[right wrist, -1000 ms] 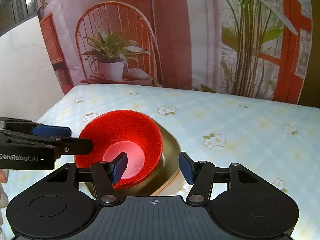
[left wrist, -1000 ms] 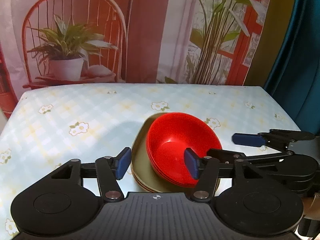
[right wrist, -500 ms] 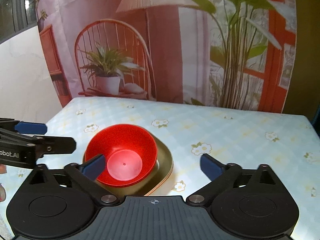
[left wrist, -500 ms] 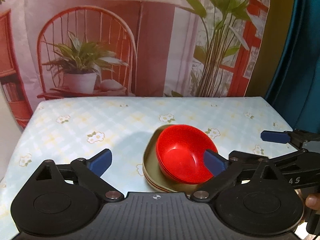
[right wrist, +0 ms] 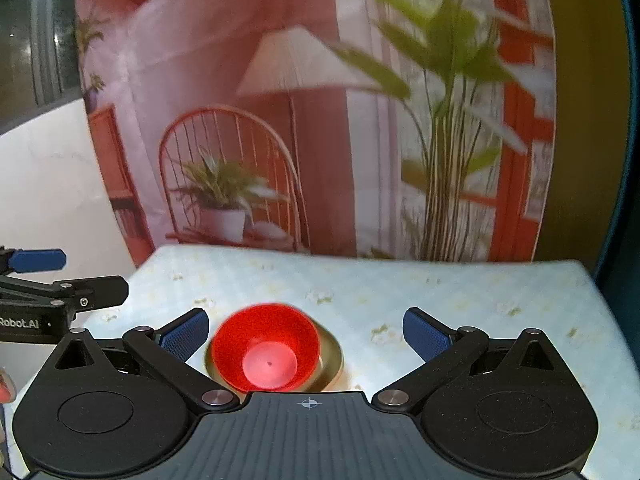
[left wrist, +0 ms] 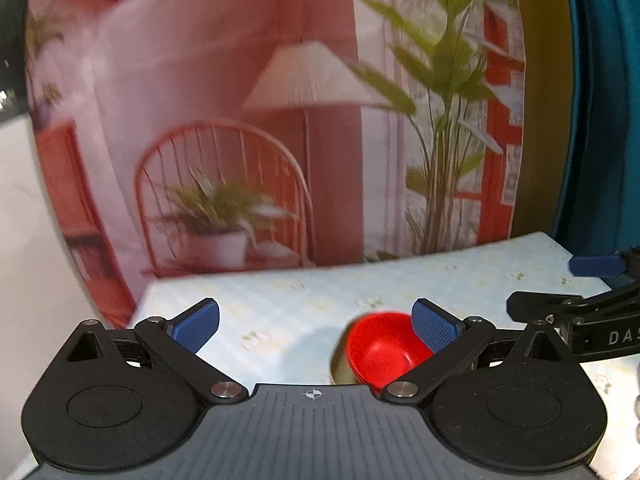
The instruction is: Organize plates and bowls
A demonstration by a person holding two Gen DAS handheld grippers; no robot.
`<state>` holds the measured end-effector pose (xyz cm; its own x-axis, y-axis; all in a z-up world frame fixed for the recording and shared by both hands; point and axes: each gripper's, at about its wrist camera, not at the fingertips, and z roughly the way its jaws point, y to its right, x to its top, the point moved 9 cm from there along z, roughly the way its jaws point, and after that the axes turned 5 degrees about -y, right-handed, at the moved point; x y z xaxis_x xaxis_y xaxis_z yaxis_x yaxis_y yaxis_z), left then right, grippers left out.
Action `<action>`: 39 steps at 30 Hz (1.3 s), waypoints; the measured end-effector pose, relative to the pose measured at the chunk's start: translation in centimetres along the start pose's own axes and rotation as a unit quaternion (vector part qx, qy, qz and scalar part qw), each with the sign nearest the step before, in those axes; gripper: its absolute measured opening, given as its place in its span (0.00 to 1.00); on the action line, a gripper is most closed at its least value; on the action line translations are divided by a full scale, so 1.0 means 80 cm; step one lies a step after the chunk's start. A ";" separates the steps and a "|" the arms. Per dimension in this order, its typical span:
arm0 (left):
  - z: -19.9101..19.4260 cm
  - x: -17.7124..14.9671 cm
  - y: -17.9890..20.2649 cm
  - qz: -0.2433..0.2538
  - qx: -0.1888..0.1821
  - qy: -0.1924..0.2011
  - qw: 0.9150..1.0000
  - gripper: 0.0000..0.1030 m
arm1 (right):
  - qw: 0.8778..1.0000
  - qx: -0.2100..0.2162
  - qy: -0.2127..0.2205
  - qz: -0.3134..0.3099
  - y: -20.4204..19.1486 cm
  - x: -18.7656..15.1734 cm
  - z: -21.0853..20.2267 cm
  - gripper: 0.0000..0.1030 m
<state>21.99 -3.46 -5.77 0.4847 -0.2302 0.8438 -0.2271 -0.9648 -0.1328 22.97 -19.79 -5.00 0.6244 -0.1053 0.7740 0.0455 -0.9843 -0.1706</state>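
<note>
A stack of red bowls (right wrist: 266, 348) sits on stacked olive plates (right wrist: 331, 354) on the flowered tablecloth. It also shows in the left wrist view (left wrist: 378, 350), with a sliver of the plates (left wrist: 340, 368) at its left. My left gripper (left wrist: 316, 326) is open and empty, well above and back from the stack. My right gripper (right wrist: 306, 334) is open and empty, also raised above and behind the stack. Each gripper shows at the edge of the other's view.
The table (right wrist: 460, 292) carries a pale blue checked cloth with flowers. A printed backdrop with a chair, plant and lamp (right wrist: 304, 64) hangs behind its far edge. A teal curtain (left wrist: 600, 100) hangs at the right.
Both grippers have opened wide and pulled back and up from the stack. The bowls and plates now look smaller and stay put on the table.
</note>
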 end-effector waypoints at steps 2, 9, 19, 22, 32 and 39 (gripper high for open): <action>-0.023 0.008 0.002 -0.002 0.000 0.009 1.000 1.00 | 1.000 -0.006 0.014 -0.007 -0.006 0.007 -0.021 1.00; -0.102 0.030 -0.004 -0.026 -0.006 0.041 0.999 1.00 | 0.998 0.000 0.060 -0.013 -0.025 0.031 -0.101 1.00; -0.177 0.039 -0.009 -0.048 0.001 0.074 0.996 1.00 | 0.997 0.002 0.083 0.009 -0.028 0.042 -0.174 1.00; -0.179 0.039 -0.005 -0.037 0.008 0.071 0.997 1.00 | 0.997 -0.011 0.082 0.002 -0.028 0.042 -0.182 1.00; -0.182 0.038 -0.005 -0.033 0.015 0.075 0.996 1.00 | 0.997 -0.009 0.082 0.002 -0.030 0.040 -0.194 1.00; -0.186 0.038 -0.008 -0.030 0.015 0.078 0.996 1.00 | 0.997 -0.006 0.080 0.002 -0.035 0.037 -0.196 1.00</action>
<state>11.06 -1.65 4.61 0.3591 -0.1511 0.9210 -0.1744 -0.9803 -0.0928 12.48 -19.58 7.34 0.4918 -0.1290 0.8611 0.0337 -0.9854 -0.1669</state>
